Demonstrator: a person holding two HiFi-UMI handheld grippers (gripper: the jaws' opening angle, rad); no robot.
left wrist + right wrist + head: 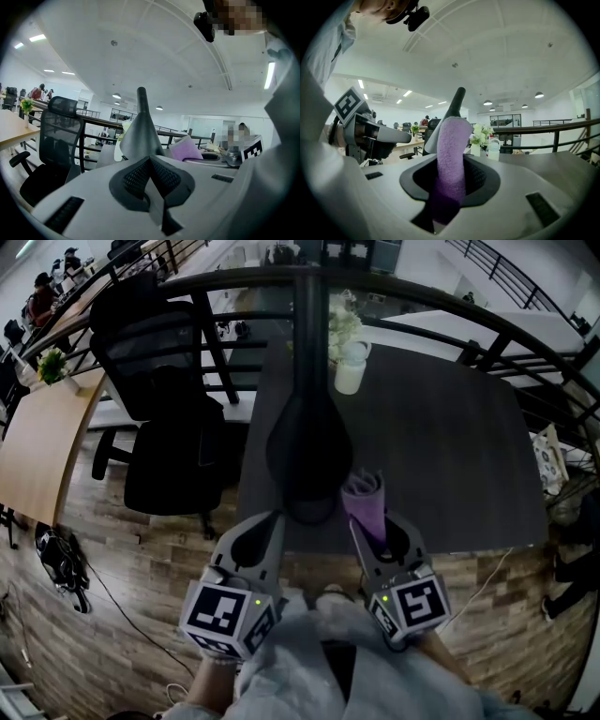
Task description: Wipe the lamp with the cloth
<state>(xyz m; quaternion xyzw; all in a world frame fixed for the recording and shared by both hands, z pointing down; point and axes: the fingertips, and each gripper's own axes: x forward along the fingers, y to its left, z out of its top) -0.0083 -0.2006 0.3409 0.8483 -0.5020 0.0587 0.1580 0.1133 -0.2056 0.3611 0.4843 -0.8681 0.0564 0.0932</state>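
- holding the cloth (452, 154) upright, the right gripper (380, 529) has its fingers (482, 180) clamped on the lower part of the purple roll. the free end stands up past the tips.
- the left gripper (267, 523) carries nothing. its fingers (136, 180) are pressed together with no gap between them, and it sits just left of the right gripper, near the person's body.
- the lamp (307, 451) stands on the dark surface (450, 456), straight ahead of both grippers. its dark teardrop head is at the near edge, and its stem runs away toward the far side.
- in the head view the cloth's top lies just beside the right of the lamp head. whether they touch cannot be told from any view.
- a white vase (349, 371) with pale flowers stands farther back on the surface, just right of the stem. a black office chair (159, 381) is off to the left, beside a wooden desk (37, 437).
- the step in hand looks like the approach: the cloth is gripped and brought up to the lamp, but no wiping stroke seems to be under way.
- the next move probably calls for pushing the cloth's free end against the lamp head and dragging it along the curve, keeping the grip firm so the roll does not slip out.
- the empty left gripper could steady the stem, since a sideways push from the cloth might rock the lamp.
- a stroke running far up the stem would need care around the vase.
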